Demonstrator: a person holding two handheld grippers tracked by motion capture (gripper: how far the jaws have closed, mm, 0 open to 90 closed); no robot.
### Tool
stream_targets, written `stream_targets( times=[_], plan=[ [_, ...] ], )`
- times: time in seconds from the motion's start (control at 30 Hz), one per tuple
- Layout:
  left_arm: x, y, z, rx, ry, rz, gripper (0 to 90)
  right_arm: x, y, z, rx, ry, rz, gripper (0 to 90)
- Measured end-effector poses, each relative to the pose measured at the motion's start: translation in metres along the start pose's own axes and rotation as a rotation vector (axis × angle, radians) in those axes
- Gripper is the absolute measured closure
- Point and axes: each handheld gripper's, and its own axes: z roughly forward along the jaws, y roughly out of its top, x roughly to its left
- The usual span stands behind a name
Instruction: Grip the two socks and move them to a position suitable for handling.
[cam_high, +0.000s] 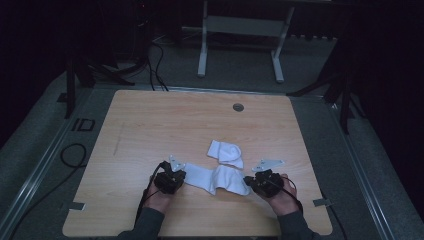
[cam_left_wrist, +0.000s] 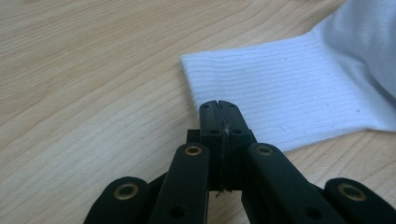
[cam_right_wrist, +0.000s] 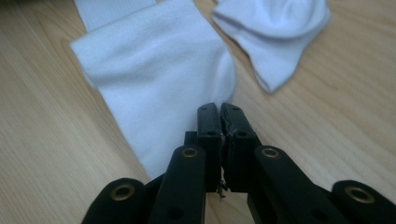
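A long white sock (cam_high: 215, 179) lies flat near the table's front edge, with a fold at its middle. My left gripper (cam_high: 183, 176) is at its ribbed cuff (cam_left_wrist: 289, 93); the jaws are shut and the tips (cam_left_wrist: 218, 105) sit over the cuff's near corner. My right gripper (cam_high: 248, 180) is at the other end, also shut, its tips (cam_right_wrist: 220, 108) at the edge of the smooth foot part (cam_right_wrist: 159, 70). I see no fabric between either pair of jaws. A second white sock (cam_high: 226, 153) lies crumpled just behind the first, apart from both grippers (cam_right_wrist: 275, 32).
The wooden table (cam_high: 150, 130) has a round cable hole (cam_high: 238, 107) near its far edge. A white desk frame (cam_high: 240, 30) stands on the floor beyond. Black cables (cam_high: 75, 155) lie on the floor to the left.
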Motion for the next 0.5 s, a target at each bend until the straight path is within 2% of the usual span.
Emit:
stream_targets(
  times=[0.23,0.33,0.43,0.5],
  plan=[
    [0.007,-0.001,-0.002,0.013,0.037,0.004,88.8,-0.007,-0.010,0.005,0.036,-0.016,0.012,86.6],
    [0.010,0.000,-0.002,0.009,0.050,-0.010,87.8,-0.008,-0.011,0.007,0.046,-0.019,0.016,85.6],
    [0.008,0.001,-0.003,0.005,0.059,-0.016,86.2,-0.011,-0.010,0.008,0.039,-0.038,0.023,74.4],
    [0.004,0.003,-0.006,-0.013,0.034,-0.010,84.5,-0.012,-0.008,0.006,0.018,-0.044,0.031,70.5]
  ],
)
